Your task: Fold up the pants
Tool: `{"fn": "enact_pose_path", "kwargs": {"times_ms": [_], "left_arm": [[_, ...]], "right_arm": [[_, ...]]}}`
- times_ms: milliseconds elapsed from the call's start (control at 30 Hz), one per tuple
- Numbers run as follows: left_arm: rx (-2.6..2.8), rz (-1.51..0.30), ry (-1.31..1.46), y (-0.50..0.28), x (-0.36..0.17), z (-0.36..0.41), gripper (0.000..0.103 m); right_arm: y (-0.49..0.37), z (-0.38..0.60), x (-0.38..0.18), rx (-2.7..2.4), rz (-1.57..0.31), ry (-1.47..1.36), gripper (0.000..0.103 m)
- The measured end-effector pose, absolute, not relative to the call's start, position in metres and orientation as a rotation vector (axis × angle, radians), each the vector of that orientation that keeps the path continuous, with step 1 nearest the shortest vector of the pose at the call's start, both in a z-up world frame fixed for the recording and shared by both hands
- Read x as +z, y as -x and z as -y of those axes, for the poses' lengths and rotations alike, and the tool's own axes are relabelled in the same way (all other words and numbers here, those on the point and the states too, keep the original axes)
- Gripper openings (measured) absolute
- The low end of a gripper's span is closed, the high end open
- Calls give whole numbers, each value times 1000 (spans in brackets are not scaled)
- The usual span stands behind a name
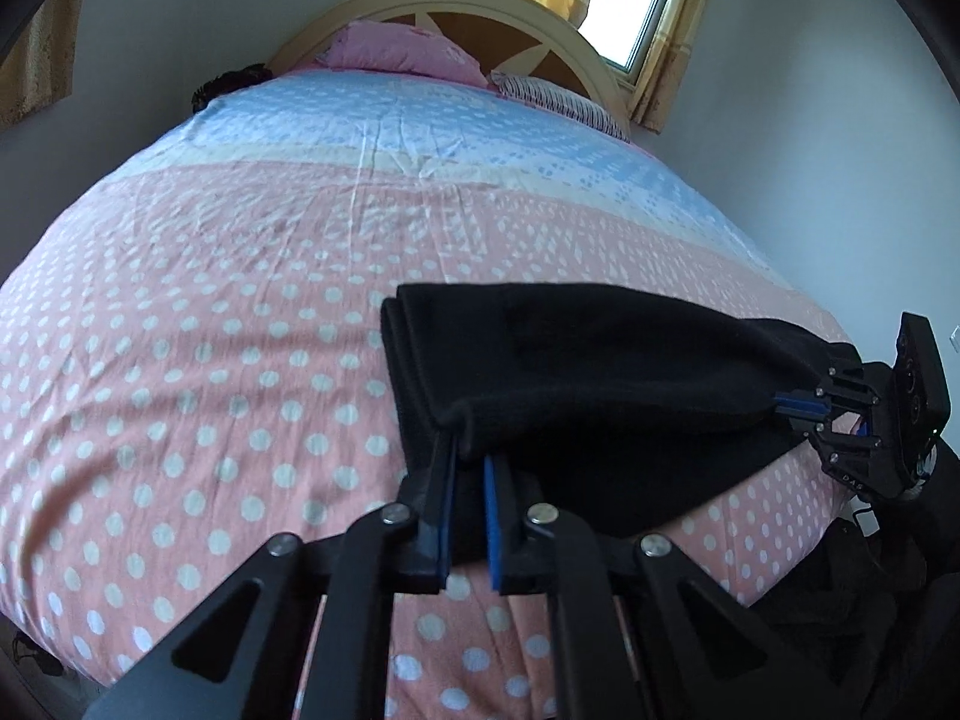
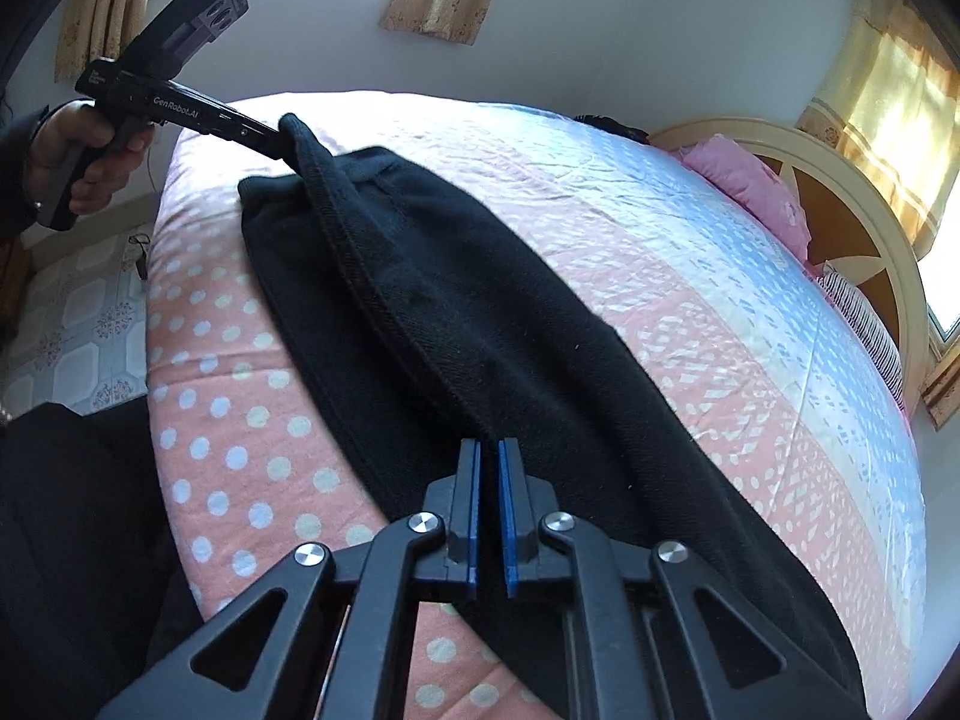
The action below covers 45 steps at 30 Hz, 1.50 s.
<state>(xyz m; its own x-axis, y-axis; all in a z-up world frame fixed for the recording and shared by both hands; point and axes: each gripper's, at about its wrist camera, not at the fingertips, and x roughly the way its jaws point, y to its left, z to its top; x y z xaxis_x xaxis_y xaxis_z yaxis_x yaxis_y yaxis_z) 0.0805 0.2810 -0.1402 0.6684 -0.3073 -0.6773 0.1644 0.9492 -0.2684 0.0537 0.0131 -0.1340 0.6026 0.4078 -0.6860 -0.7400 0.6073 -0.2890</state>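
Black pants (image 1: 570,360) lie folded on the pink dotted bed sheet (image 1: 180,330), with one edge lifted between the two grippers. My left gripper (image 1: 468,450) is shut on one corner of the raised edge. In the right wrist view the pants (image 2: 480,312) stretch from my right gripper (image 2: 489,450), shut on the hem edge, up to the left gripper (image 2: 282,144) at the far corner. The right gripper (image 1: 786,402) also shows in the left wrist view, pinching the cloth's right end.
The bed has a pink pillow (image 1: 402,48) and a striped pillow (image 1: 558,96) against a cream headboard (image 1: 480,0). Walls and curtained windows surround it. Tiled floor (image 2: 72,324) lies beside the bed. The person's hand (image 2: 78,162) holds the left gripper's handle.
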Motion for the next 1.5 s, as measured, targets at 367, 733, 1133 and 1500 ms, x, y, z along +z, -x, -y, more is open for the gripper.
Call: {"fn": "enact_pose_path", "kwargs": {"times_ms": [367, 733, 1133, 1500], "left_arm": [[-259, -813, 158, -78, -149, -278, 9], [-288, -708, 168, -69, -128, -283, 4], [-232, -770, 251, -54, -165, -310, 1], [-245, -637, 210, -72, -117, -278, 6]], "right_arm": [[-53, -22, -144, 721, -626, 645, 5], [-46, -6, -116, 772, -610, 547, 4], [-46, -16, -151, 792, -693, 587, 4], [-49, 16, -136, 702, -675, 516, 20]]}}
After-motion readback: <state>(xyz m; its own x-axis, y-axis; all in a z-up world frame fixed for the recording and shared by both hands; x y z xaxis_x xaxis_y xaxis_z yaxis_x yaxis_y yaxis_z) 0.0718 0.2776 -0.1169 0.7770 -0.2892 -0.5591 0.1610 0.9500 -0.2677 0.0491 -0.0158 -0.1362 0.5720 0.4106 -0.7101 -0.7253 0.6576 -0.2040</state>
